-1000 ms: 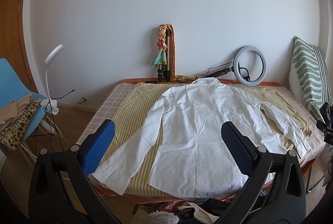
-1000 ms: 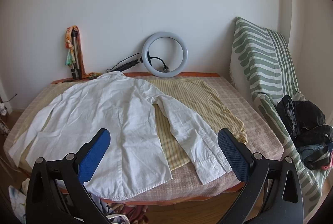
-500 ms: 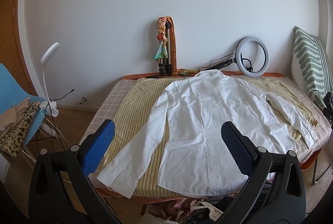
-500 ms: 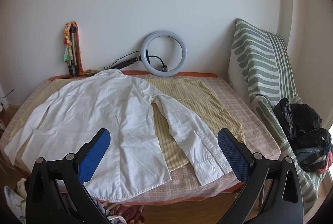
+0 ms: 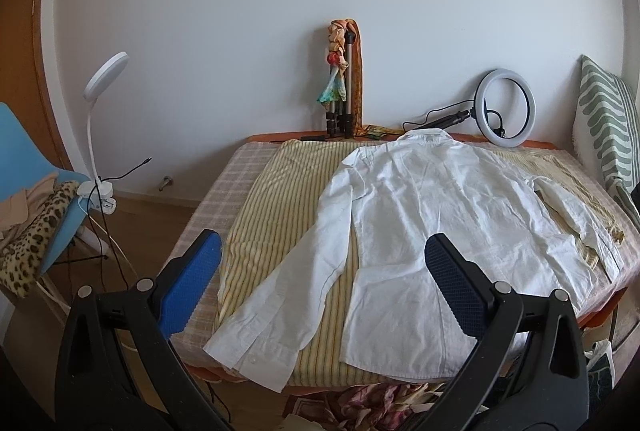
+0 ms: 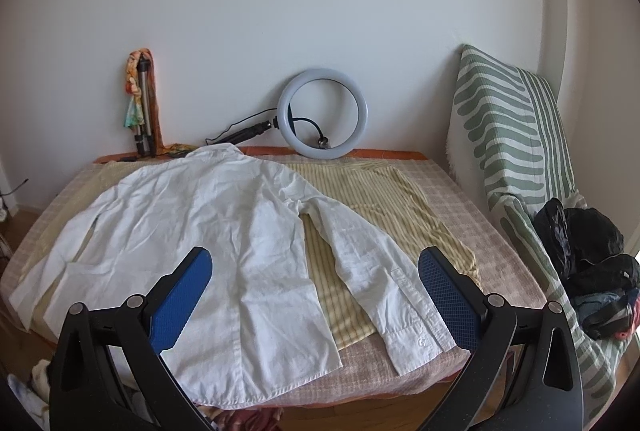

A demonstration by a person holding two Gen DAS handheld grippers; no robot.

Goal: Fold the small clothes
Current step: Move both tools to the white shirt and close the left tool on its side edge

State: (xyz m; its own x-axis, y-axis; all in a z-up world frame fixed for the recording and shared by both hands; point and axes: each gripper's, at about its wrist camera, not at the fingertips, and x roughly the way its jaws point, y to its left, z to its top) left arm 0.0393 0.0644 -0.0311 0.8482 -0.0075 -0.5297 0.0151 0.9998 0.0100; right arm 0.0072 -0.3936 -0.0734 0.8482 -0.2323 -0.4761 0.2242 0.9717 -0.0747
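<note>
A white long-sleeved shirt (image 5: 432, 215) lies flat, back up, collar toward the wall, on a yellow striped cloth (image 5: 276, 207) over the table. It also shows in the right wrist view (image 6: 224, 231), with the striped cloth (image 6: 384, 199) under it. Its left sleeve cuff (image 5: 256, 351) and right sleeve cuff (image 6: 416, 339) reach the table's near edge. My left gripper (image 5: 324, 279) is open and empty, above the left sleeve. My right gripper (image 6: 316, 287) is open and empty, above the right sleeve and hem.
A ring light (image 6: 322, 113) and a tripod with scarves (image 5: 342, 87) stand against the back wall. A green striped cushion (image 6: 516, 151) and dark bags (image 6: 588, 263) lie at the right. A blue chair (image 5: 28, 167) and desk lamp (image 5: 96, 119) stand left. Clothes lie on the floor (image 5: 380, 399).
The left gripper's view has swung left and closer, so the shirt's left sleeve now sits between its fingers. The right gripper has edged slightly forward. Both stay open.
</note>
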